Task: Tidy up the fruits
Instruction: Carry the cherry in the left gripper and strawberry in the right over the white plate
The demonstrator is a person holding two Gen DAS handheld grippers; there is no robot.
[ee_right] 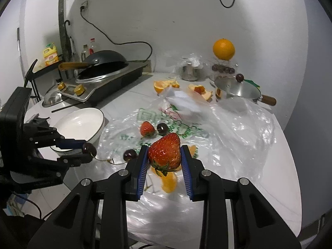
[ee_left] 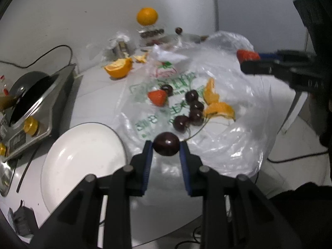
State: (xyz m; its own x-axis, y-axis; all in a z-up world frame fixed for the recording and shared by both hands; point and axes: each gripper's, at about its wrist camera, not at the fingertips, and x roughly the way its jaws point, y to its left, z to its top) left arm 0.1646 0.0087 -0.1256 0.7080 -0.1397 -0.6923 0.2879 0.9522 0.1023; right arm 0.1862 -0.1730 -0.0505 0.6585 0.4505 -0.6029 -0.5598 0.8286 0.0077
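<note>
Your left gripper (ee_left: 166, 145) is clenched on a dark cherry (ee_left: 166, 146), near the white bowl (ee_left: 68, 161) at left. Your right gripper (ee_right: 164, 153) grasps a strawberry (ee_right: 165, 154) over the clear plastic bag (ee_right: 228, 137), whose green print is too blurred to read. More cherries (ee_left: 192, 109), a second strawberry (ee_left: 157, 97) and orange segments (ee_left: 220, 109) lie on the bag. The white table (ee_right: 290, 166) meets a white wall; a stove (ee_right: 108, 81) stands far left.
</note>
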